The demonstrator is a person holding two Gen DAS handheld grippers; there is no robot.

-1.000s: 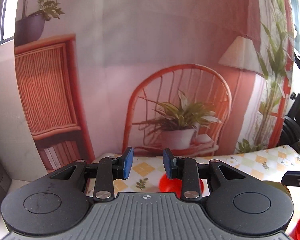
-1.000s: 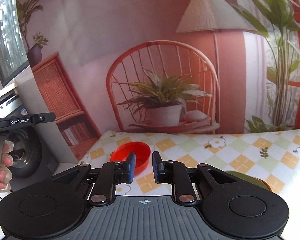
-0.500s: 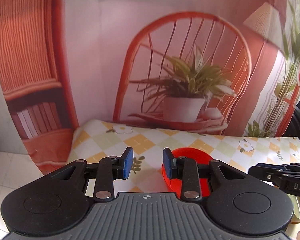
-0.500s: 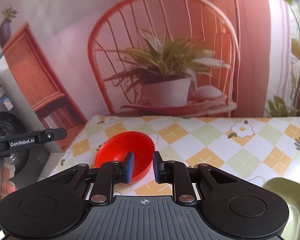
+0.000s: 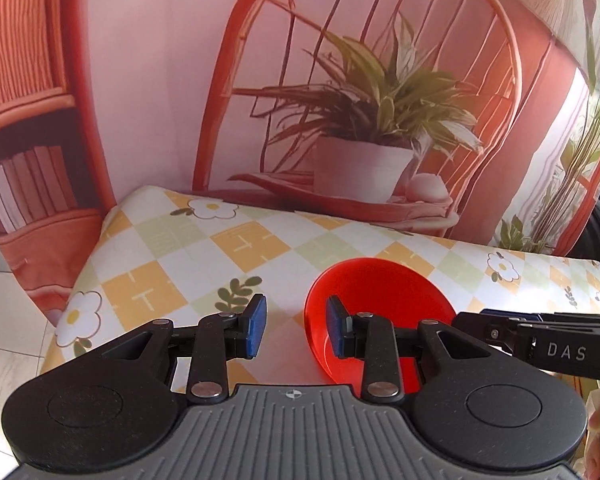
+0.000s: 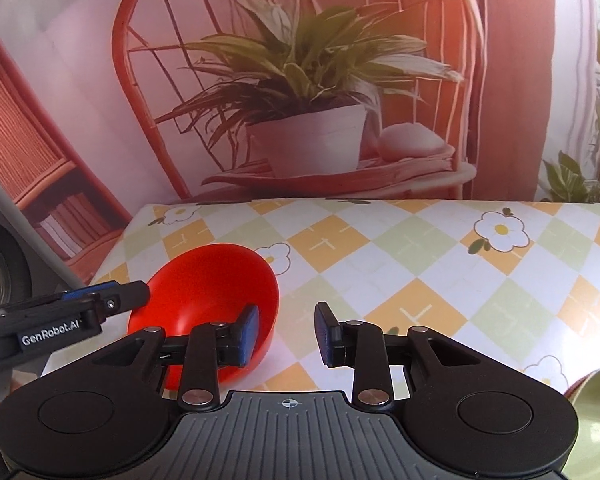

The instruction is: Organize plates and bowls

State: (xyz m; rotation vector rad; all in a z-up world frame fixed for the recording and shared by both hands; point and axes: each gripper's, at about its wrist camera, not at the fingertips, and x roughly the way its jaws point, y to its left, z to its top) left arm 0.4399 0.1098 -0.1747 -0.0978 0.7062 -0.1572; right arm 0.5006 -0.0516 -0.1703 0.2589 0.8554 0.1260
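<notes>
Table — covered by a checked cloth of orange, pale green and white squares with printed daisies and leaf sprigs — extends ahead of the fingers in both views. Beyond its far edge hangs a printed backdrop showing a red rattan chair, a potted plant directly ahead of the fingers, and a shelf of books to their left. White tiled floor lies left of the fingers — below the table's edge.
</notes>
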